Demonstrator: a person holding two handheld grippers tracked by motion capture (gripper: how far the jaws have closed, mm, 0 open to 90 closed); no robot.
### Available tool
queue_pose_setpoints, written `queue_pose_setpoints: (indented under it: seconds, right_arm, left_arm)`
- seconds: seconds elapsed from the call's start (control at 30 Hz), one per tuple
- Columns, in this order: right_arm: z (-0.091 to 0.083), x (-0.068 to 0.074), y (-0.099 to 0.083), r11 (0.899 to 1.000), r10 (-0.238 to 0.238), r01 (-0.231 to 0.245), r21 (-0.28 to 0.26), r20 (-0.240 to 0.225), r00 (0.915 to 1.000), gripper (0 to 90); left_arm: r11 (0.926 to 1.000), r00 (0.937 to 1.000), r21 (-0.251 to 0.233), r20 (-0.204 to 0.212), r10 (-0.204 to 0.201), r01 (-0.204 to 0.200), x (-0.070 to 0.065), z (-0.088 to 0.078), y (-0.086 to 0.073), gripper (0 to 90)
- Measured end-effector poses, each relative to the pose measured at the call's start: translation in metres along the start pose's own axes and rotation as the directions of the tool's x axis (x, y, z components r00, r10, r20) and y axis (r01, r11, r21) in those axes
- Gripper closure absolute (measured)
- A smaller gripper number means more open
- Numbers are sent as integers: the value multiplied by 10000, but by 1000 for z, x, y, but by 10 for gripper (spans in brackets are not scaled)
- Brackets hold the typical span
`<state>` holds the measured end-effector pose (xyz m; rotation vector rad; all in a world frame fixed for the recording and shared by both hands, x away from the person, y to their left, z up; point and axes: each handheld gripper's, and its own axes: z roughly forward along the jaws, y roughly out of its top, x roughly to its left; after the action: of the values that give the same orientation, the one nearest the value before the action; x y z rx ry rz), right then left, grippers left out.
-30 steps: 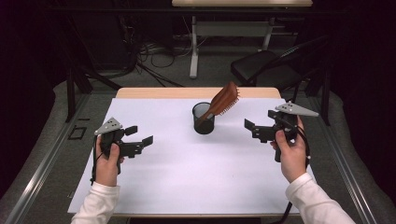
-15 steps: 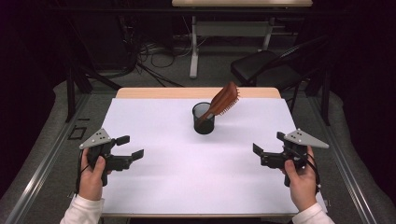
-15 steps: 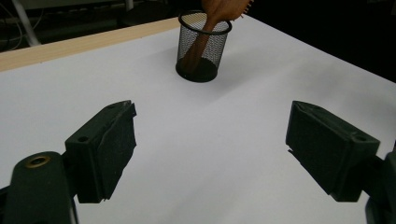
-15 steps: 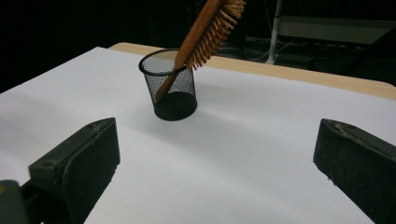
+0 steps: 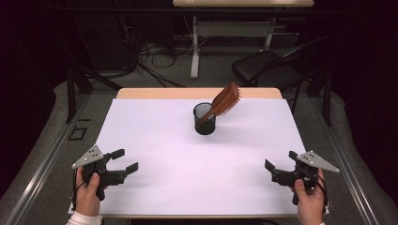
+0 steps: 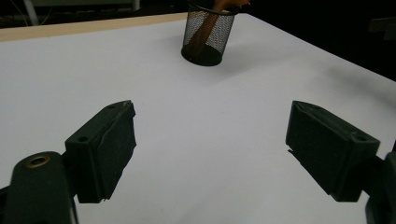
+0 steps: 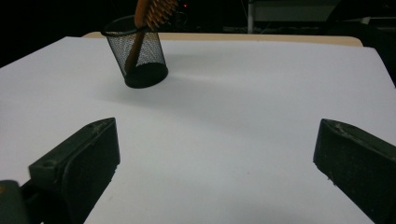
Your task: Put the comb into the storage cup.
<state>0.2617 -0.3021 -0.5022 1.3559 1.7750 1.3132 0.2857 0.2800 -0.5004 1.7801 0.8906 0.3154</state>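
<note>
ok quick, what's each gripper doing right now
left gripper: jaws open, holding nothing
right gripper: jaws open, holding nothing

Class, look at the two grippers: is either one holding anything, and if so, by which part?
Nothing is held. The left gripper and right gripper stand open over the white table, far from the mesh cup with the hairbrush.

High view set above near desk (image 5: 155, 140) edge, faced forward-down. Gripper views set low, near desk, aimed at mesh cup (image 6: 207, 32), shared by all.
</note>
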Motion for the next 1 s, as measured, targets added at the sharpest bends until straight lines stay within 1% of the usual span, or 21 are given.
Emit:
queue_pose_setpoints:
  seconds: [0.07,0.13,0.23,0.27,0.33,0.37,0.53,0.6,0.67,0.83,0.87,0.9,0.97,1.0]
  right_arm:
    - [0,-3,-7,10000,5,-4,-34,110,9999,2]
    - [-1,-4,-12,9999,44,-42,-123,221,9997,2]
    - [-2,-7,-17,9997,128,-123,-191,260,9996,2]
    - [-2,-7,-19,9996,134,-125,-269,315,9994,2]
    - [-2,-7,-21,9995,180,-172,-261,332,9993,2]
    - [-2,-8,-23,9994,67,-54,-340,366,9993,2]
    - [0,-8,-30,9995,87,-77,-308,329,9994,4]
    - [1,-8,-32,9998,45,-39,-195,319,9995,6]
    - [3,-9,-34,9996,-14,24,-279,348,9994,9]
    - [4,-8,-38,9997,-82,89,-242,293,9995,10]
    - [4,-7,-39,9996,-95,103,-248,299,9995,10]
    - [5,-7,-40,9996,-157,163,-219,303,9994,10]
    - [5,-7,-40,9995,-284,289,-151,291,9992,9]
    - [6,-6,-41,9993,-313,319,-218,304,9990,9]
  left_arm:
    - [10000,9999,14,-149,-11,11,1,-1,-5,161]
    - [9999,9998,-80,-163,-98,97,3,-2,-8,161]
    - [9999,9997,-143,-243,-38,34,4,-3,-10,161]
    - [9998,9998,-181,-197,3,-7,4,-3,-11,161]
    - [9998,9996,-162,-257,87,-91,5,-2,-14,161]
    - [9998,9995,-161,-287,89,-93,5,-2,-15,161]
    - [9993,9985,-73,-410,364,-368,7,0,-19,161]
    - [9993,9986,-88,-375,361,-364,8,0,-20,161]
    - [9989,9981,-75,-427,453,-457,10,1,-22,161]
    - [9989,9980,-67,-444,458,-462,14,2,-26,161]
    - [9989,9979,-4,-429,477,-478,16,2,-27,161]
    - [9991,9983,-58,-406,410,-413,17,3,-28,161]
    - [9993,9982,-15,-470,361,-362,19,3,-30,161]
    - [9992,9982,-38,-470,384,-386,19,3,-30,161]
